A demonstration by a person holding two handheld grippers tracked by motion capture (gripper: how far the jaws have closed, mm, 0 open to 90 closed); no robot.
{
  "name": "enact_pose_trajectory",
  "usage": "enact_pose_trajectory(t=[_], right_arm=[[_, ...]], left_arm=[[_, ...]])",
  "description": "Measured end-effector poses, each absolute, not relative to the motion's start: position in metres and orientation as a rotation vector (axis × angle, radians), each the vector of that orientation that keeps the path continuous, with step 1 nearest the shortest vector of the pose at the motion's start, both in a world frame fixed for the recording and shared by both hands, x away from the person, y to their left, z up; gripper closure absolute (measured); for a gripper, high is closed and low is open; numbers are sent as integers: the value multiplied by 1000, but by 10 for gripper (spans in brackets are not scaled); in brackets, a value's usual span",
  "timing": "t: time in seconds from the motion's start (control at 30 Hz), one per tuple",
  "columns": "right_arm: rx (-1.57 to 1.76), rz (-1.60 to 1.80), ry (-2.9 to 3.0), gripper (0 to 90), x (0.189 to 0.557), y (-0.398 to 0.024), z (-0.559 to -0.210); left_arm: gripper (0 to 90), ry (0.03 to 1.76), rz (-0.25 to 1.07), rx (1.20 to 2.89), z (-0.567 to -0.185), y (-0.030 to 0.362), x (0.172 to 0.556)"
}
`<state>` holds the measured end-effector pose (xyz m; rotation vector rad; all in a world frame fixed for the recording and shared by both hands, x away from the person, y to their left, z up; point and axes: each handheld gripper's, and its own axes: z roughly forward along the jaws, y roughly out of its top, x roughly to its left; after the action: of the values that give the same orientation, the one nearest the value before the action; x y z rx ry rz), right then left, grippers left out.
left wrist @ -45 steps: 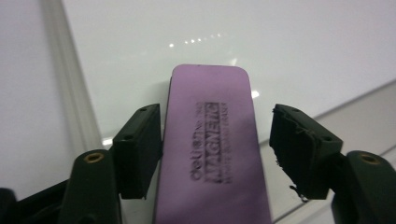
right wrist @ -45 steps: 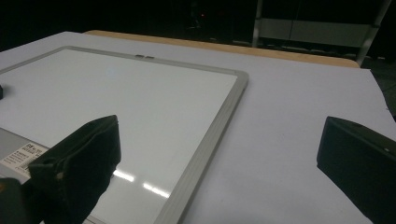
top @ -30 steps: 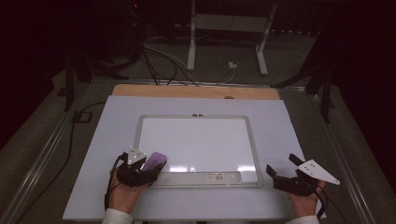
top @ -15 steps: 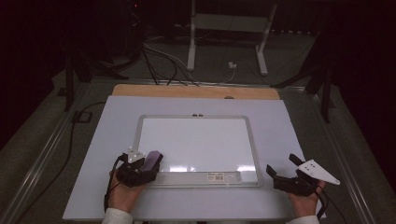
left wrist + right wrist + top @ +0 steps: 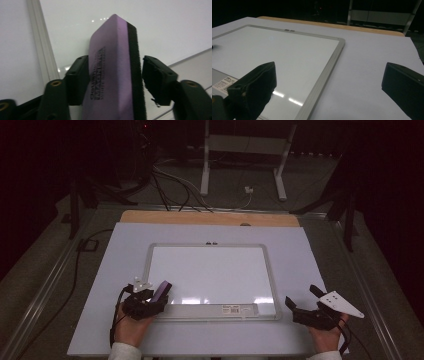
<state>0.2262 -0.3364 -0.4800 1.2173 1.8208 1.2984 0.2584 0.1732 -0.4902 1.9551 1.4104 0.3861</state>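
Right now my left tool (image 5: 156, 296) has just been closing on the purple whiteboard eraser (image 5: 115, 70), one pad not yet touching, eraser pointing over the whiteboard's (image 5: 207, 272) near-left corner; right tool (image 5: 304, 301) gapes wide, empty.

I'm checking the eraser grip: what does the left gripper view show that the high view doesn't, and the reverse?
Left gripper view: the eraser's lettering, its black felt, and a gap between felt and one pad; the left gripper's jaws have just been closing. High view: the right gripper, open, near the whiteboard's corner. Both: the eraser between the left jaws, over the whiteboard.
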Motion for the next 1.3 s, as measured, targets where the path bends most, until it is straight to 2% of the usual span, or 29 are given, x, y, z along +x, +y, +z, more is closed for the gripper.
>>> enact_pose_trajectory(t=[0.17, 0.27, 1.1, 1.17, 1.27, 1.3], right_arm=[[1217, 1298, 1821, 1, 226, -336, -480], [1216, 1298, 1822, 1, 226, -336, -480], [1215, 1297, 1820, 1, 226, -336, -480], [1211, 1296, 1822, 1, 226, -336, -480], [1212, 1297, 1822, 1, 226, -336, -479], [1213, 1299, 1821, 1, 226, -336, -479]], left_arm=[[565, 1455, 425, 1894, -487, 178, 256], [610, 1490, 443, 1861, -487, 180, 255], [637, 1680, 591, 1713, -488, 180, 266], [605, 1663, 590, 1698, -489, 183, 267], [360, 1574, 624, 1649, -484, 190, 263], [312, 1518, 640, 1638, -480, 193, 260]])
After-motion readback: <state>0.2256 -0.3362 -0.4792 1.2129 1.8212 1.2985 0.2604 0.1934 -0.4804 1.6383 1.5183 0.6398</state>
